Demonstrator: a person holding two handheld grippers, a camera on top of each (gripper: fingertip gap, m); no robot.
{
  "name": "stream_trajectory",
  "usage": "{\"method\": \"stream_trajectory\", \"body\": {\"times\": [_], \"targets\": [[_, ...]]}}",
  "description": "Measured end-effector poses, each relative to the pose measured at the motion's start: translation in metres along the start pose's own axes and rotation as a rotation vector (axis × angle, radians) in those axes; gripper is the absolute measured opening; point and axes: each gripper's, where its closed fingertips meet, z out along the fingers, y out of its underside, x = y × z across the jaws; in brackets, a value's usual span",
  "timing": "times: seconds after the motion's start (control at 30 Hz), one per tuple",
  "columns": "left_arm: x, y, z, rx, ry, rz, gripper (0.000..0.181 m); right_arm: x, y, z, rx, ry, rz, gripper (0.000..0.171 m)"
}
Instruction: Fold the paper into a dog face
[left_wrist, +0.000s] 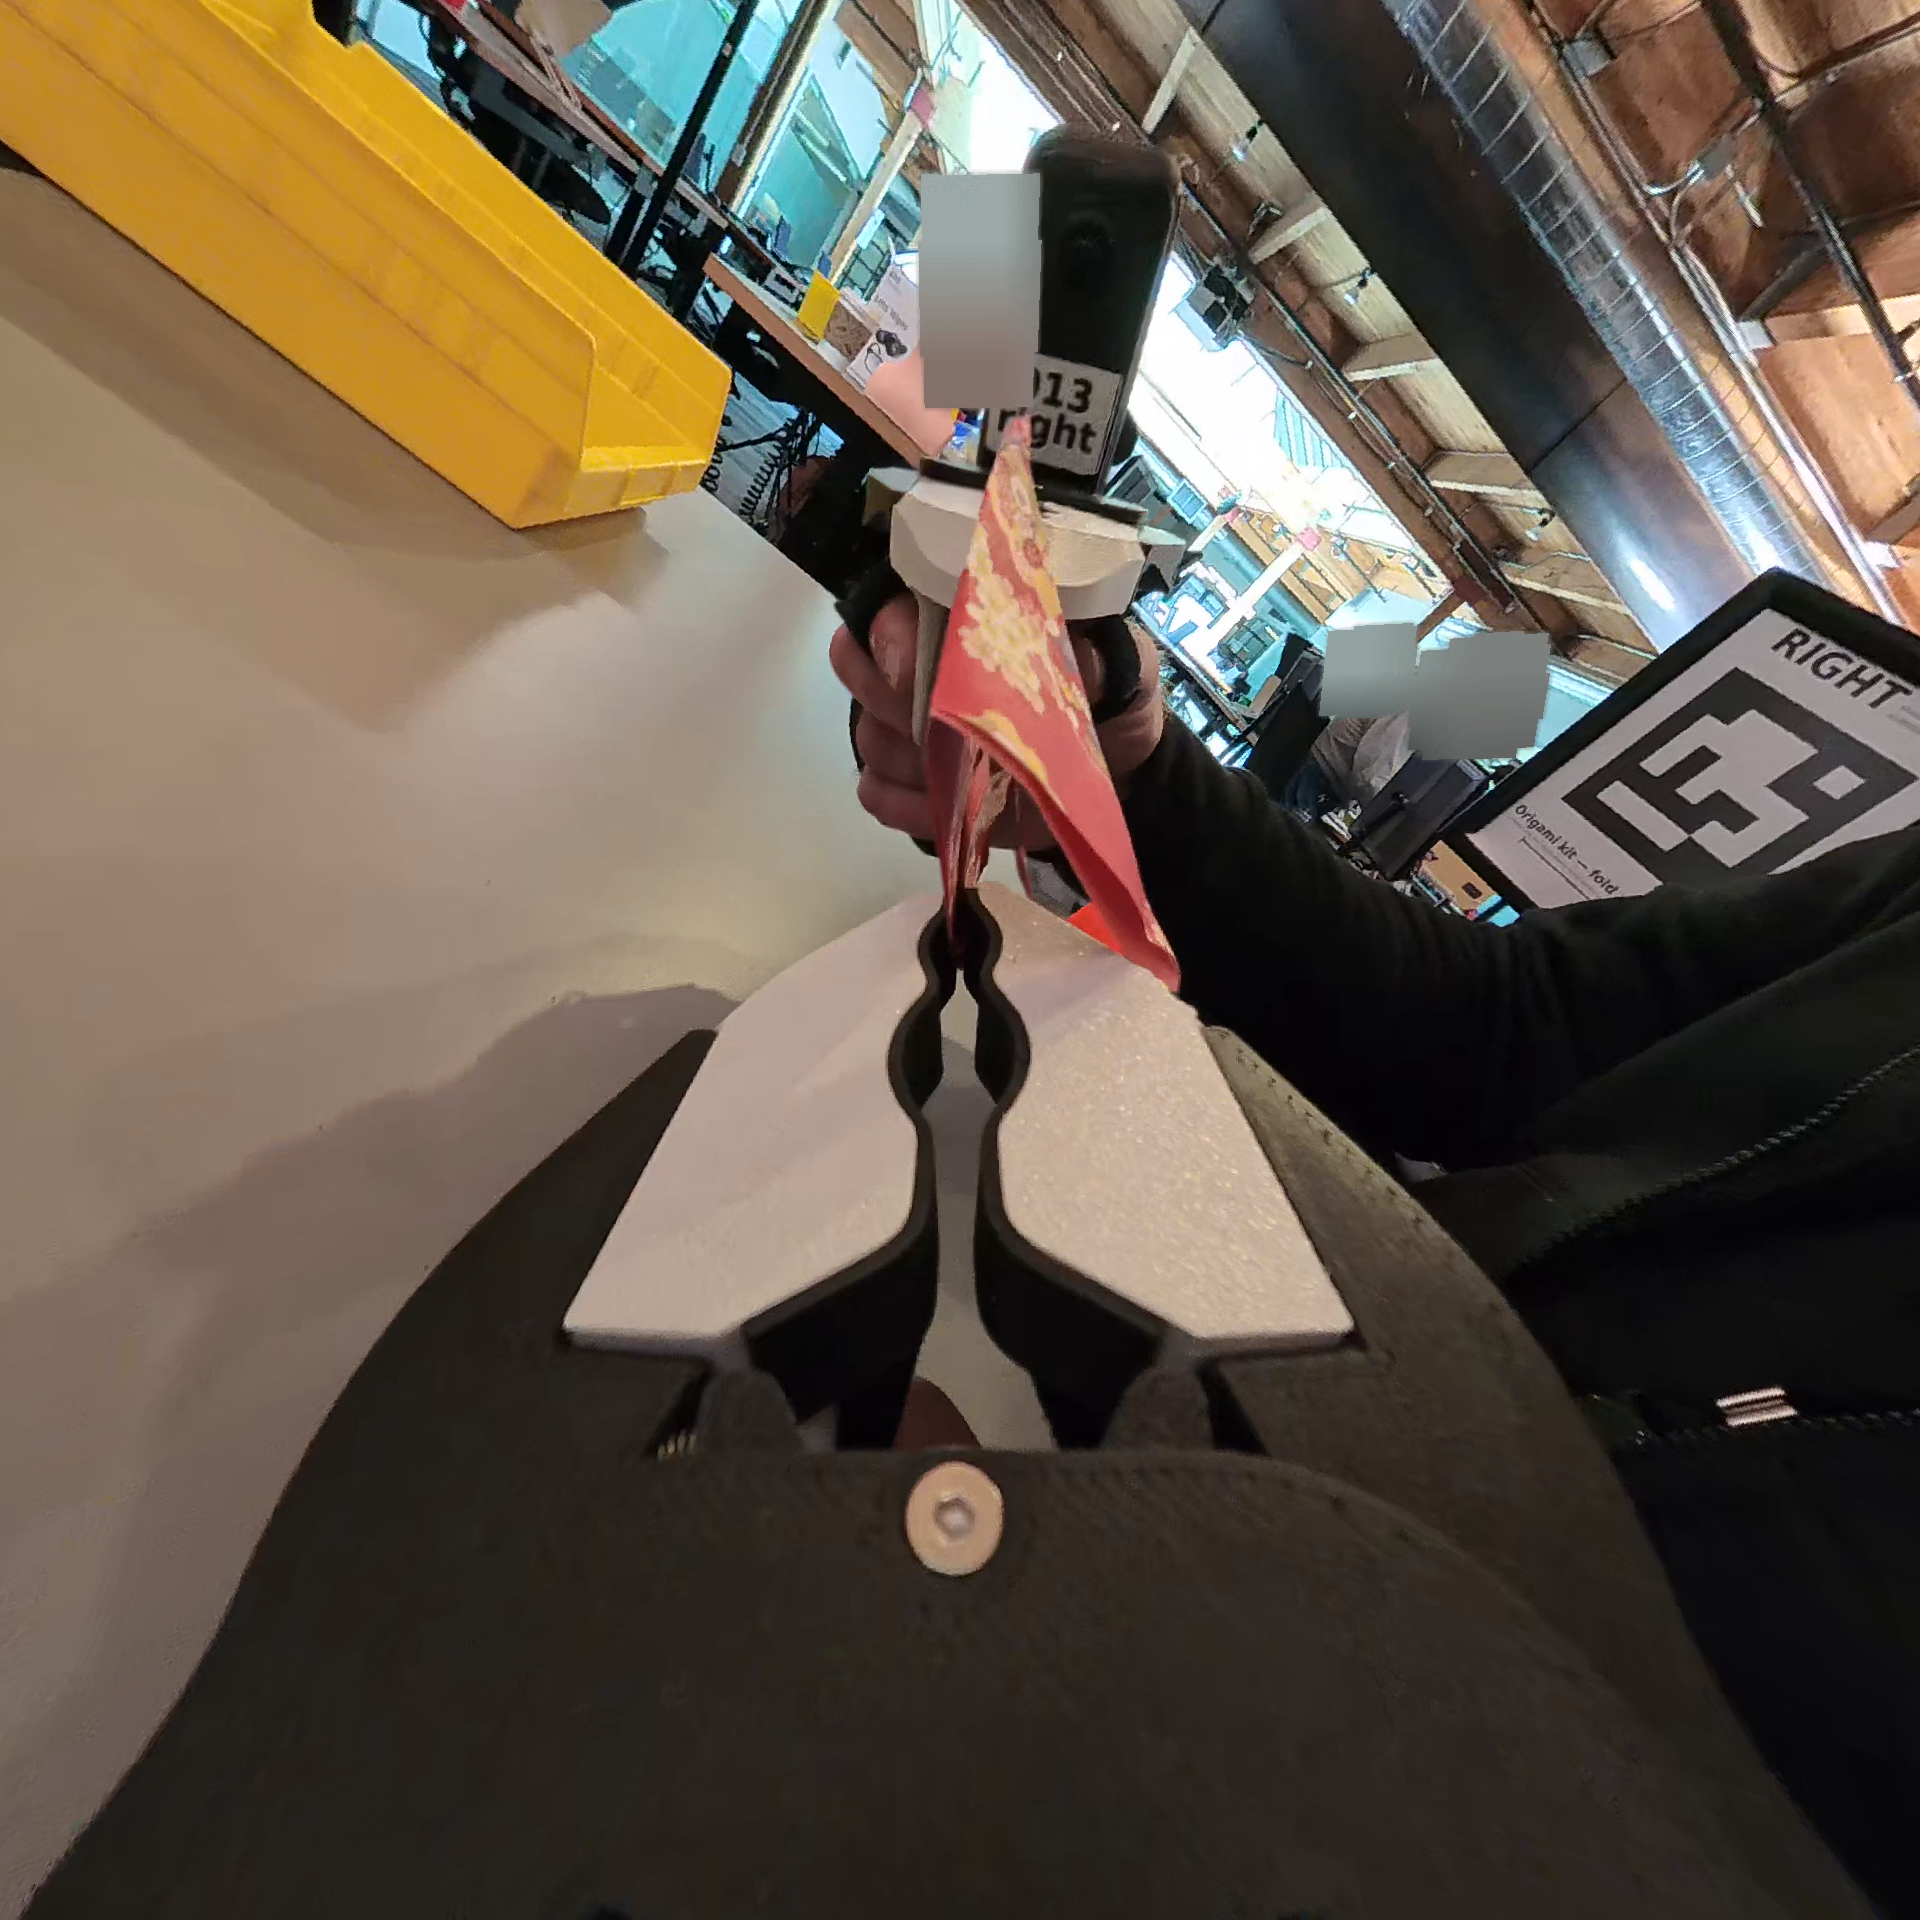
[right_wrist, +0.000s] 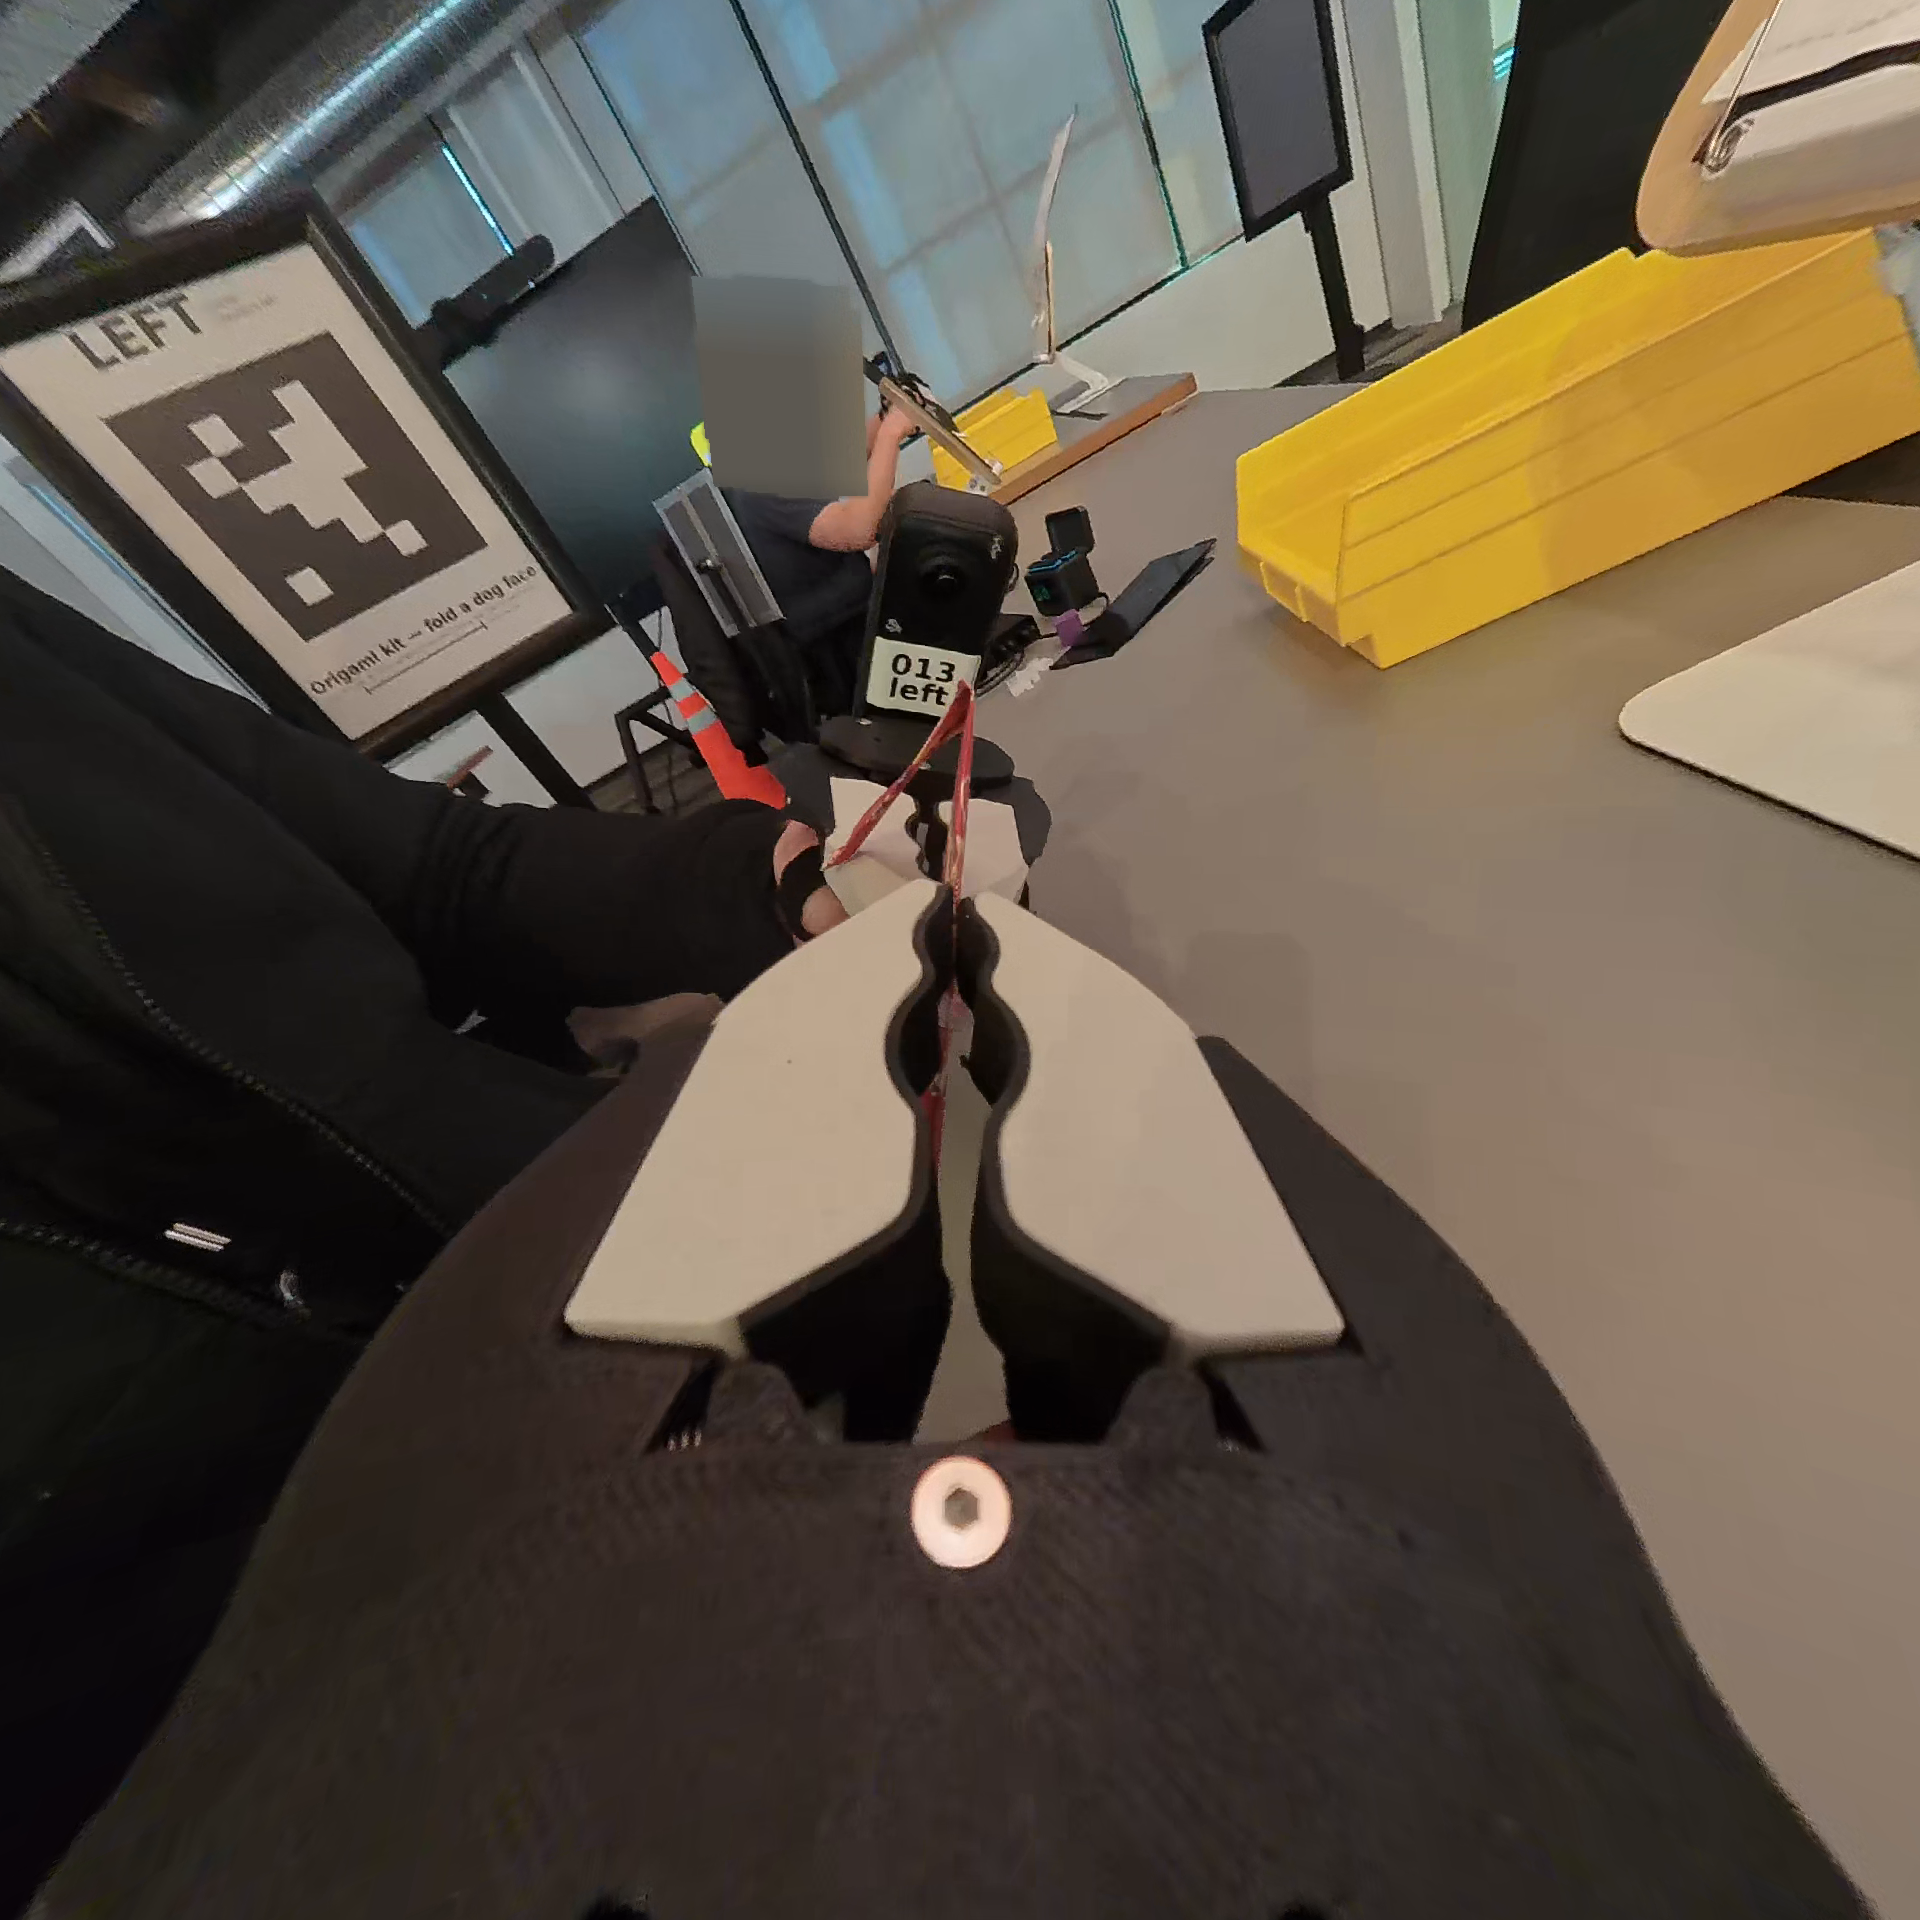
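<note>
The red patterned paper (left_wrist: 1013, 675) is folded and held in the air between the two grippers, above the grey table. My left gripper (left_wrist: 961, 920) is shut on its near end. My right gripper (right_wrist: 954, 902) is shut on the other end, and the paper (right_wrist: 961, 790) shows there edge-on as a thin red strip with a loose flap to the left. In the left wrist view the right gripper's white fingers (left_wrist: 930, 665) sit behind the paper, held by a hand. In the right wrist view the left gripper's white fingers (right_wrist: 992, 842) sit just behind the paper.
A yellow bin (left_wrist: 343, 260) stands on the table (left_wrist: 260, 831) at the far side; it also shows in the right wrist view (right_wrist: 1579, 447). A white mat (right_wrist: 1797, 717) lies at the right. Framed marker signs (right_wrist: 270, 488) stand at the table's ends. A black sleeve (left_wrist: 1507, 987) reaches across. Left tips to right tips: about 6 cm.
</note>
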Motion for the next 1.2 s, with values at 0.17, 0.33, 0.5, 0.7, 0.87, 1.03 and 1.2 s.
{"method": "stream_trajectory", "body": {"times": [0.17,0.33,0.5,0.7,0.87,1.03,1.2], "targets": [[0.000,-0.010,-0.005,0.067,0.002,-0.007,0.003,0.002,-0.007,0.002,0.027,0.016,0.011,0.000],[-0.014,-0.021,-0.017,0.140,-0.078,-0.016,0.021,0.007,-0.015,-0.004,0.071,0.037,0.034,0.000],[-0.028,-0.028,-0.036,0.186,-0.162,-0.012,0.019,0.023,-0.037,-0.036,0.138,0.145,0.016,0.000],[-0.046,-0.024,-0.049,0.187,-0.238,-0.064,0.012,0.060,-0.090,-0.138,0.322,0.374,0.002,0.000],[-0.052,-0.021,-0.048,0.173,-0.250,-0.077,0.011,0.103,-0.127,-0.227,0.409,0.611,0.013,0.000],[-0.062,-0.018,-0.050,0.174,-0.263,-0.106,0.010,0.166,-0.130,-0.295,0.458,0.815,0.111,0.000],[-0.069,-0.017,-0.054,0.189,-0.269,-0.134,0.009,0.226,-0.110,-0.333,0.446,0.950,0.245,0.000]]}}
